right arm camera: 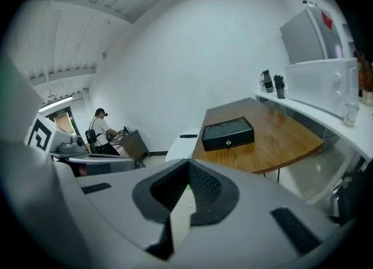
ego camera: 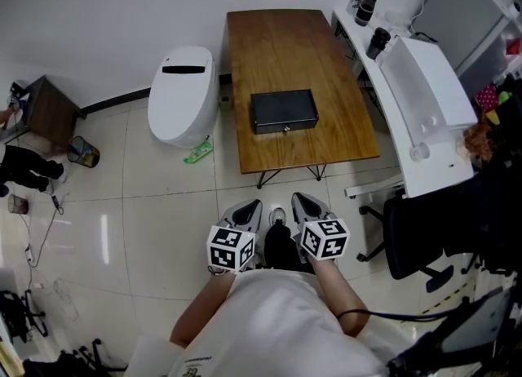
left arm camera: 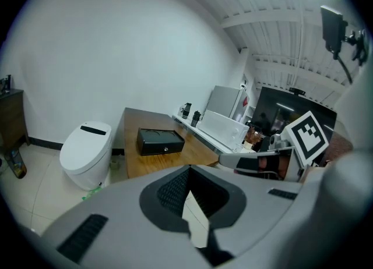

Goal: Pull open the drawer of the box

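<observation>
A flat black box (ego camera: 283, 111) lies on the wooden table (ego camera: 269, 41), near its front edge. Its drawer front faces me with a small round knob (ego camera: 285, 128), and the drawer is closed. The box also shows in the left gripper view (left arm camera: 160, 141) and the right gripper view (right arm camera: 228, 134). Both grippers hang close to my body, well short of the table. My left gripper (ego camera: 245, 217) (left arm camera: 190, 169) and my right gripper (ego camera: 308, 209) (right arm camera: 188, 163) have their jaws together and hold nothing.
A white toilet (ego camera: 183, 94) stands left of the table. A white desk (ego camera: 424, 90) with a white appliance and two dark bottles runs along the right. A black office chair (ego camera: 416, 241) sits beside it. A person (right arm camera: 100, 128) works at a far dark cabinet (ego camera: 49, 110).
</observation>
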Action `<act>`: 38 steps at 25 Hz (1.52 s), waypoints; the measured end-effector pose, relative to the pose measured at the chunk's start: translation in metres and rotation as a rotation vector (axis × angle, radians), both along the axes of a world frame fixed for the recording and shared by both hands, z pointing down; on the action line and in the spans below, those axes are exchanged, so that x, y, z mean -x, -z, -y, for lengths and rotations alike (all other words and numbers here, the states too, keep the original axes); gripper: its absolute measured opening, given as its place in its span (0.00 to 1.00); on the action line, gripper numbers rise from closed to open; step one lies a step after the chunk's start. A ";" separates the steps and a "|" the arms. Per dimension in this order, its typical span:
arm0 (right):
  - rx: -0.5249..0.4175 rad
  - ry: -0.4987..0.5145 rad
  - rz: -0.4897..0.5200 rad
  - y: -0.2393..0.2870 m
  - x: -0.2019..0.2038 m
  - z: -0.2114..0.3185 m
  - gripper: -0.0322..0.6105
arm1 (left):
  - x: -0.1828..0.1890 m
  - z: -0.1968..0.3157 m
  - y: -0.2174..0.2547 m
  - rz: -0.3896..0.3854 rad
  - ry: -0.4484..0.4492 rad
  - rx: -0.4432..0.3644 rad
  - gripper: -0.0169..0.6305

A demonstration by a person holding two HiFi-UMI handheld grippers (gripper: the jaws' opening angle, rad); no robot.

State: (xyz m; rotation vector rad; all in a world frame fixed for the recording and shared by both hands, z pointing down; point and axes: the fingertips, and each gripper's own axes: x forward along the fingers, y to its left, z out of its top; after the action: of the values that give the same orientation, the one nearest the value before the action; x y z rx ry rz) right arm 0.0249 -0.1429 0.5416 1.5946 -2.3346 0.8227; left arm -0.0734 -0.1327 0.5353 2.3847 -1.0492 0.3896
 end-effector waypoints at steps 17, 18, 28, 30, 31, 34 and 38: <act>0.047 0.026 -0.051 -0.045 -0.024 0.108 0.06 | -0.026 0.087 -0.014 0.016 0.018 0.060 0.03; 0.051 0.032 -0.060 -0.050 -0.026 0.114 0.06 | -0.027 0.093 -0.015 0.017 0.022 0.064 0.03; 0.122 0.027 -0.092 -0.096 -0.047 0.172 0.12 | -0.047 0.140 -0.029 0.053 0.028 0.104 0.03; 0.149 0.035 -0.100 -0.110 -0.049 0.178 0.14 | -0.053 0.149 -0.032 0.055 0.030 0.109 0.03; 0.163 0.039 -0.101 -0.116 -0.051 0.180 0.15 | -0.056 0.154 -0.033 0.055 0.032 0.111 0.03; 0.193 0.048 -0.097 -0.130 -0.055 0.190 0.16 | -0.063 0.166 -0.036 0.054 0.045 0.113 0.03; 0.211 0.065 -0.104 -0.140 -0.057 0.206 0.16 | -0.066 0.177 -0.040 0.061 0.059 0.123 0.03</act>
State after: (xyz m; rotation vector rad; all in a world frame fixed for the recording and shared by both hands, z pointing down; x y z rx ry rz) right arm 0.0820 -0.3486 0.6815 1.4319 -2.1373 0.9148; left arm -0.0072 -0.3092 0.5748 2.2413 -1.0879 0.4944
